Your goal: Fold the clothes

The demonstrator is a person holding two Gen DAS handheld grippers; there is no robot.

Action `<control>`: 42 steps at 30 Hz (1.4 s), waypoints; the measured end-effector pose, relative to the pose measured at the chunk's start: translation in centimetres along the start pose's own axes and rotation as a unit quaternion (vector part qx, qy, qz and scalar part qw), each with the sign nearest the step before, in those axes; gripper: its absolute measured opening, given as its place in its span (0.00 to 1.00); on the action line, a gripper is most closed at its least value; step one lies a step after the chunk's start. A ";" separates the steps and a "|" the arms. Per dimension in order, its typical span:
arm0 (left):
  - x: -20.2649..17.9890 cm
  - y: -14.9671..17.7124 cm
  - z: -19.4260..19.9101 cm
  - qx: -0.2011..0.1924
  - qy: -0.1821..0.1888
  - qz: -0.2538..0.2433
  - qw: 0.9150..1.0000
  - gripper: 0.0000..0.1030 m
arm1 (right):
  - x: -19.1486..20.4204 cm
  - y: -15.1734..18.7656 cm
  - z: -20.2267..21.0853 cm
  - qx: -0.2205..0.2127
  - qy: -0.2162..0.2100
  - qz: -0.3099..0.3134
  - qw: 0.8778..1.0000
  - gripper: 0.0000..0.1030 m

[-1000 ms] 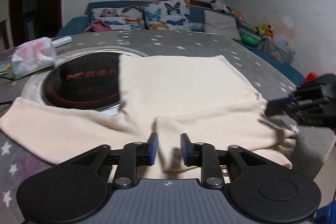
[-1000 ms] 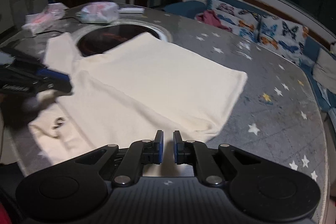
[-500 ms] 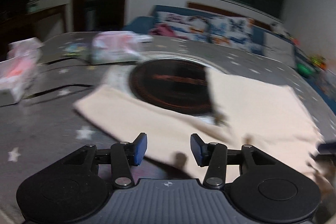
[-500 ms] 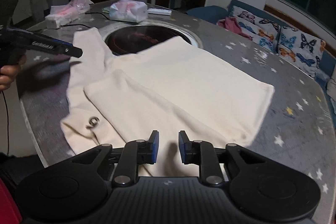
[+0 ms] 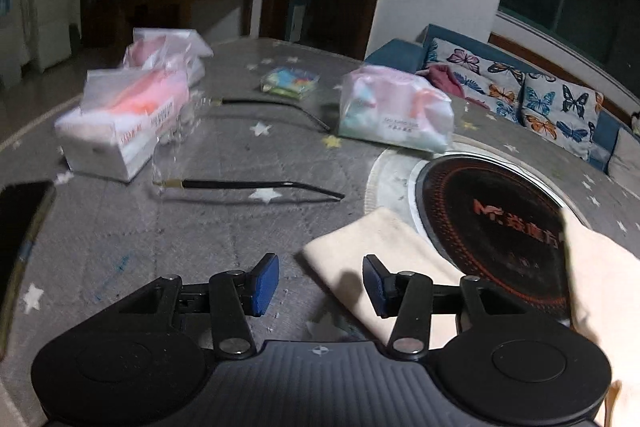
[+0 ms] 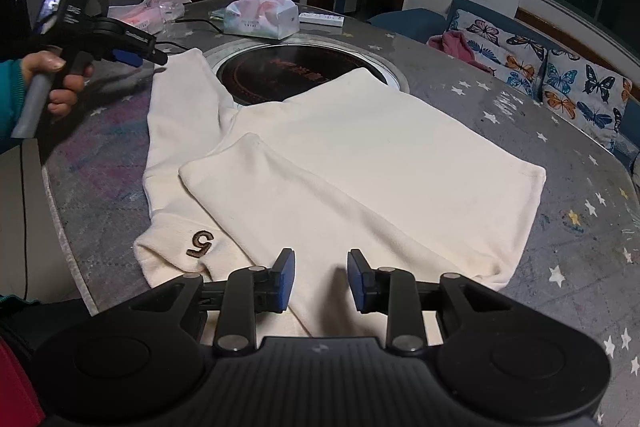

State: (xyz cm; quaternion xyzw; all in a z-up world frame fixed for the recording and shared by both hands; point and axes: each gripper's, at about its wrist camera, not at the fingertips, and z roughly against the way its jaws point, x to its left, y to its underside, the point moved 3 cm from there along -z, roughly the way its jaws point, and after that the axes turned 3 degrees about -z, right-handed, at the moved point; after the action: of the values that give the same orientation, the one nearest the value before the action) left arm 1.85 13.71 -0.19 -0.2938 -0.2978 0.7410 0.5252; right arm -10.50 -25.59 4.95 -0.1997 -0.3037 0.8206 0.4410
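Observation:
A cream long-sleeved top (image 6: 360,155) lies flat on the grey star-patterned table (image 6: 520,99). One sleeve is folded across its body; the other sleeve (image 6: 180,99) stretches away to the far left. A brown "5" mark (image 6: 201,243) sits near the collar end. My left gripper (image 5: 318,285) is open, just above the cuff of the stretched sleeve (image 5: 376,251); it also shows in the right wrist view (image 6: 140,57). My right gripper (image 6: 320,279) is open and empty, above the folded sleeve's near part.
A round black hotplate (image 6: 300,75) is set into the table, partly under the top. Tissue packs (image 5: 394,117) (image 5: 124,123), a small colourful packet (image 5: 290,83), a black cable (image 5: 256,185) and a phone (image 5: 20,227) lie beyond the sleeve. A sofa with butterfly cushions (image 6: 560,67) stands behind.
My left gripper has swung left from the shirt's middle to the stretched sleeve's cuff and opened wider. My right gripper has opened and drawn back a little.

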 end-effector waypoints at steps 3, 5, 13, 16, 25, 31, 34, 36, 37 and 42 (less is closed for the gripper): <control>0.0 0.0 -0.4 -0.004 0.004 -0.001 1.000 0.41 | 0.1 0.0 0.1 -0.001 -0.001 -0.002 1.000 0.28; -0.2 0.0 -0.6 -0.006 0.008 -0.003 1.000 0.23 | 0.2 0.0 0.0 -0.001 -0.001 -0.003 1.000 0.28; -2.7 -0.8 1.9 -0.029 0.072 -0.007 0.997 0.05 | 0.0 -0.1 0.8 -0.012 0.001 -0.014 1.000 0.28; -5.6 -1.3 4.9 -0.047 0.128 -0.022 0.990 0.05 | -0.3 -0.1 1.1 -0.019 0.005 -0.023 1.000 0.28; -16.0 -0.9 13.2 -0.080 0.302 -0.092 0.946 0.05 | -1.4 0.6 2.8 -0.043 0.017 -0.045 0.998 0.28; -22.3 2.0 14.9 -0.055 0.372 -0.138 0.916 0.05 | -2.5 1.5 4.0 -0.056 0.029 -0.068 0.996 0.28; -24.3 4.1 14.8 -0.030 0.391 -0.157 0.906 0.05 | -3.1 2.2 4.3 -0.054 0.034 -0.080 0.995 0.28; -25.6 5.5 14.7 -0.013 0.403 -0.170 0.899 0.06 | -3.4 2.7 4.4 -0.052 0.037 -0.086 0.994 0.28; -26.3 6.2 14.7 -0.004 0.409 -0.176 0.895 0.07 | -3.6 3.0 4.5 -0.051 0.040 -0.092 0.994 0.28; -28.1 9.4 14.4 0.039 0.430 -0.202 0.879 0.08 | -4.9 4.1 4.6 -0.040 0.052 -0.124 0.990 0.28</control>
State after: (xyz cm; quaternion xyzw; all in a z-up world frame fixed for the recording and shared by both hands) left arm -6.84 -17.55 5.62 -0.4963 -0.0668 0.4304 0.7509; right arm -13.14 -32.93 5.84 -0.2198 -0.3354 0.7352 0.5465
